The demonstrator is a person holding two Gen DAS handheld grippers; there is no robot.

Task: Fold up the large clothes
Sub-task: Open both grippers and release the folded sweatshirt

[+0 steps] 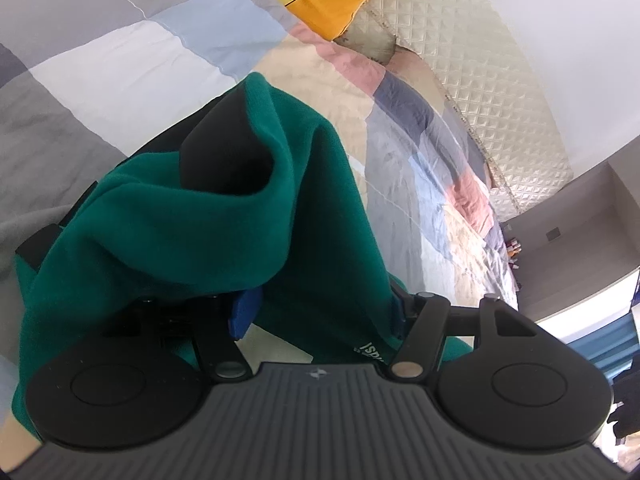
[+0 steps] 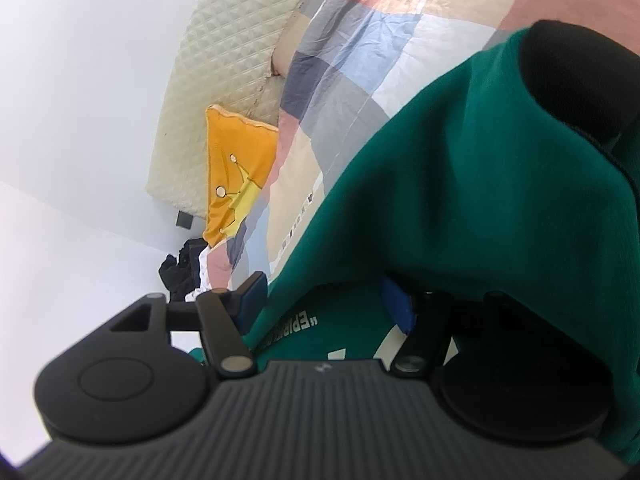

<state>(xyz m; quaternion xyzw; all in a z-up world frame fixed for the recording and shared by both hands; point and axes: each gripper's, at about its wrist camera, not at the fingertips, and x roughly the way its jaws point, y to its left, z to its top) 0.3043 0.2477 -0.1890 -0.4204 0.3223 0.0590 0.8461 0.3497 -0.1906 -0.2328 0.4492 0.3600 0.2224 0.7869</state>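
I am looking into a bedroom in a home; a bed is filling most of both views, and a patchwork quilt (image 1: 132, 52) in grey, blue, pink and cream squares is lying across it; a cream quilted headboard (image 1: 472, 92) is standing against a plain white wall (image 2: 80, 60); an orange cushion (image 2: 236, 168) with a crown drawing is leaning at the head of the bed; I am also seeing small bottles (image 1: 514, 250) crowding a recessed shelf at the far side.
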